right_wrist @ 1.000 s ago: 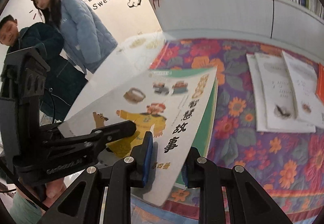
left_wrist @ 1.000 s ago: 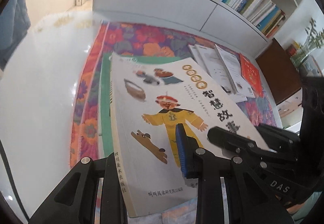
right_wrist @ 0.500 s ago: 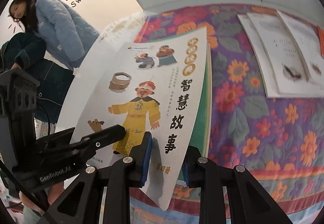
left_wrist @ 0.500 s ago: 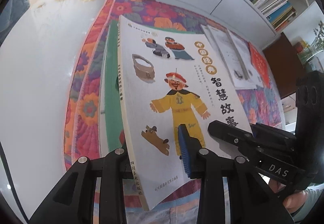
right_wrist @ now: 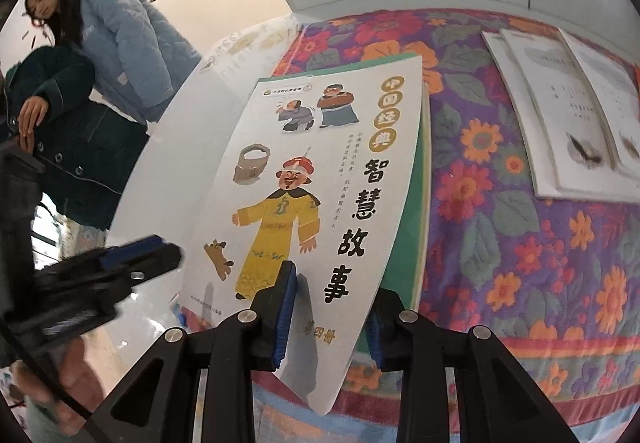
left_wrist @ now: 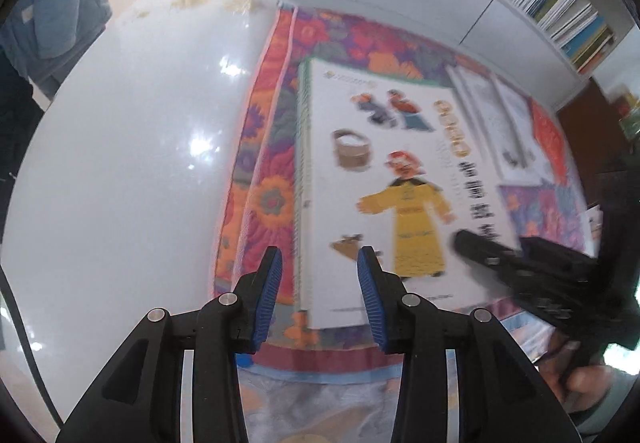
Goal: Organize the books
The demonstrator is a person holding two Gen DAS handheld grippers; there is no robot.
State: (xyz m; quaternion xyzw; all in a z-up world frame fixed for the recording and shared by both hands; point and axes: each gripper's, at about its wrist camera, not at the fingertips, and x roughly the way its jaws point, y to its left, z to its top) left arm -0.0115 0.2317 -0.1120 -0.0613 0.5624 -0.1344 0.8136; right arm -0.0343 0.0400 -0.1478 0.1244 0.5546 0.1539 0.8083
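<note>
One storybook [right_wrist: 320,179] corner between the opening right claw [right_wrist: 330,315] pads

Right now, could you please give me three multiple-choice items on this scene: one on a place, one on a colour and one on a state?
1. The story book rests on: A a green book; B a shelf; C a chair.
2. The robe on its cover is: A blue; B yellow; C black.
3. The story book is: A open at the middle; B torn in half; C closed.
Answers: A, green edges show beneath it; B, the drawn man wears yellow; C, its front cover faces up.
</note>
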